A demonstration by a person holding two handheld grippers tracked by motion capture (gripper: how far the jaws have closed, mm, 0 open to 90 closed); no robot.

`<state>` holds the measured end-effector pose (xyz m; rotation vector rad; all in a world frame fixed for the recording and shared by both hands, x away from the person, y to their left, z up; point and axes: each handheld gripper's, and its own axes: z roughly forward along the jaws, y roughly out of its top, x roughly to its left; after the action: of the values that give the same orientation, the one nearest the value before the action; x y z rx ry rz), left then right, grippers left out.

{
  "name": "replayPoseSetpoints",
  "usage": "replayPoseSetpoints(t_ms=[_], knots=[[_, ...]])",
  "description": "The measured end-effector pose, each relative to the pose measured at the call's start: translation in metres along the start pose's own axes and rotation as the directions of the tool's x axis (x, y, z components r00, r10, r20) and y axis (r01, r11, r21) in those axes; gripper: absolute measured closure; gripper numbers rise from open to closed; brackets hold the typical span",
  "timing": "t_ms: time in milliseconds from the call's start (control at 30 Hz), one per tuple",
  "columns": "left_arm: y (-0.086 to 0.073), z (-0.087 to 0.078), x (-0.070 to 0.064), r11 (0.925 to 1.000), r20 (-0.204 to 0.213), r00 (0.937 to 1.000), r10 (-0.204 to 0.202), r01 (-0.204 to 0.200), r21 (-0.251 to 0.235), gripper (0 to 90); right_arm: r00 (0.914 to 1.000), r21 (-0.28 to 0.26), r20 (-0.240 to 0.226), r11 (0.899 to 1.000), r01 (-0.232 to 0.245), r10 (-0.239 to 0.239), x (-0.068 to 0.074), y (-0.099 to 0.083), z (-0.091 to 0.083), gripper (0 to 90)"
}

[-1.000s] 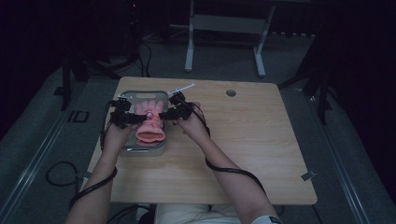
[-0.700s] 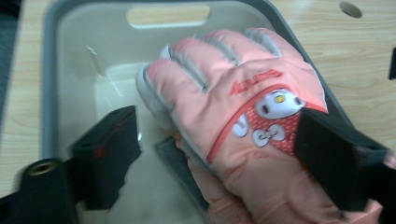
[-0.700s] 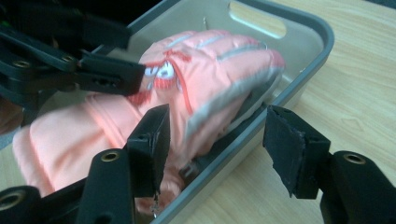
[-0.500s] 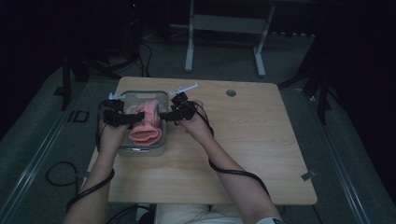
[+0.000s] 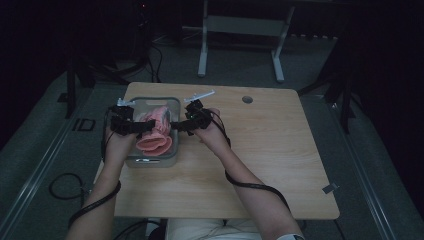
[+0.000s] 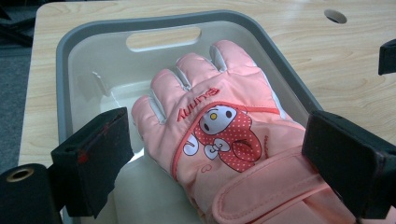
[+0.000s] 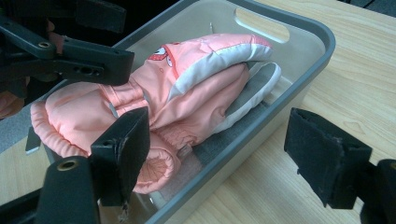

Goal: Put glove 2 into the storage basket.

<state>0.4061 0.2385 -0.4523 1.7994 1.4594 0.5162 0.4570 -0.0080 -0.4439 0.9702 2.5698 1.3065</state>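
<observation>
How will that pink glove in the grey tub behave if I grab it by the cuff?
The pink glove looks padded and soft, so it will likely droop from the cuff. Its smooth, shiny shell may slip between the pads. It seems light, so the grey tub probably won't lift with it.

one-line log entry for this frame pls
scene: pink glove lying in grey bin | left gripper: open, jaws either side of glove cuff | right gripper: open, beside bin | table: wood

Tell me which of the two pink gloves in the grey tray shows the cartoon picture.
The upper glove, lying on top, shows it on its back; the lower glove beneath it shows only plain pink and white.
</observation>
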Motion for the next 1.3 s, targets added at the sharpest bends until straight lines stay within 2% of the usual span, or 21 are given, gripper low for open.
replayPoseSetpoints(t_ms=[200,433,633,700,800,833,933,1033,1133,1233,1300], knots=[[0.003,-0.004,-0.002,0.9998,-0.011,0.9998,0.019,-0.019,-0.007,7.9,1.0,-0.005,0.004,1.0,0.008,-0.008,0.0,0.001,-0.004,22.4],[0.007,-0.012,-0.007,0.999,-0.002,0.9994,0.034,-0.034,-0.03,7.9,0.9999,0.004,0.0,1.0,0.013,-0.013,0.001,-0.001,-0.004,22.3],[0.011,-0.022,-0.025,0.9947,0.023,0.9968,0.076,-0.075,-0.07,7.9,0.9999,-0.003,-0.001,1.0,0.013,-0.013,0.0,-0.005,-0.007,20.6],[0.01,-0.025,-0.033,0.9913,0.035,0.9936,0.108,-0.105,-0.079,7.9,0.9999,-0.006,-0.001,1.0,0.016,-0.016,-0.001,-0.006,-0.009,20.1],[0.007,-0.028,-0.044,0.9881,0.087,0.9886,0.123,-0.113,-0.104,7.8,0.9997,-0.017,0.003,1.0,0.026,-0.026,-0.001,-0.01,-0.014,19.3],[0.007,-0.028,-0.044,0.9881,0.087,0.9886,0.123,-0.113,-0.104,7.8,0.9997,-0.017,0.003,1.0,0.026,-0.026,-0.001,-0.01,-0.014,19.3],[0.0,-0.031,-0.062,0.9765,0.114,0.975,0.191,-0.176,-0.124,6.2,0.9992,-0.028,0.015,0.999,0.037,-0.036,-0.005,-0.016,-0.021,18.1],[-0.008,-0.033,-0.077,0.9685,0.152,0.962,0.227,-0.207,-0.138,5.9,0.999,-0.025,0.01,0.999,0.044,-0.044,-0.009,-0.022,-0.026,17.0],[-0.014,-0.036,-0.091,0.9526,0.146,0.9467,0.287,-0.266,-0.147,5.9,0.9989,-0.026,0.014,0.999,0.045,-0.044,-0.013,-0.029,-0.031,17.0],[-0.019,-0.037,-0.103,0.9482,0.183,0.9354,0.303,-0.276,-0.157,5.9,0.9985,-0.025,0.018,0.998,0.052,-0.051,-0.016,-0.035,-0.037,16.9],[-0.023,-0.038,-0.111,0.9415,0.183,0.9284,0.323,-0.296,-0.162,5.8,0.9978,-0.034,0.018,0.997,0.064,-0.064,-0.017,-0.041,-0.04,16.9]])
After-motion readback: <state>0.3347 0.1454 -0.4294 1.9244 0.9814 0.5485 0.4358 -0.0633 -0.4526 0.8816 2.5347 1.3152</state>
